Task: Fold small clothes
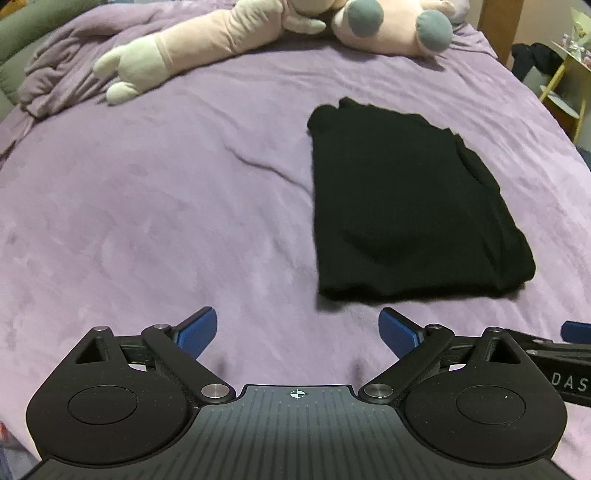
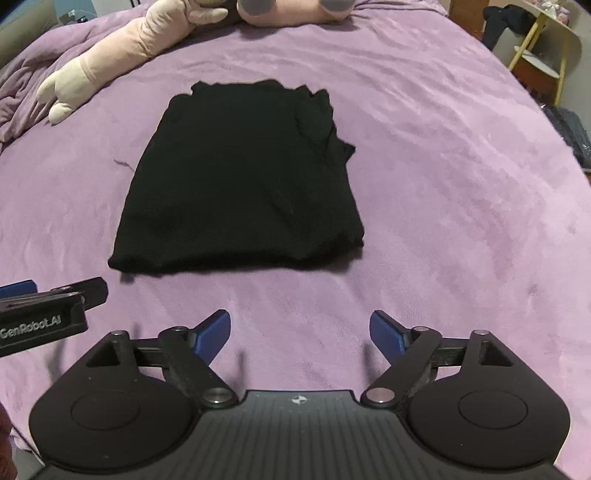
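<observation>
A purple blanket (image 1: 184,221) covers the bed, bunched into folds at the far left. A long pink plush toy (image 1: 207,44) with cream paws lies across the far end, beside a rounder pink plush (image 1: 391,33) with grey-blue spots. A yellow-legged chair (image 2: 546,48) stands off the bed's right corner.

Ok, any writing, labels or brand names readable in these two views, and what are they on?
"GenRobot.AI": on the side of the left tool, seen from the right wrist view.
"DAS": on the side of the right tool, cut off by the edge of the left wrist view.
Nothing readable on the black garment, the bed cover or the plush toy.
</observation>
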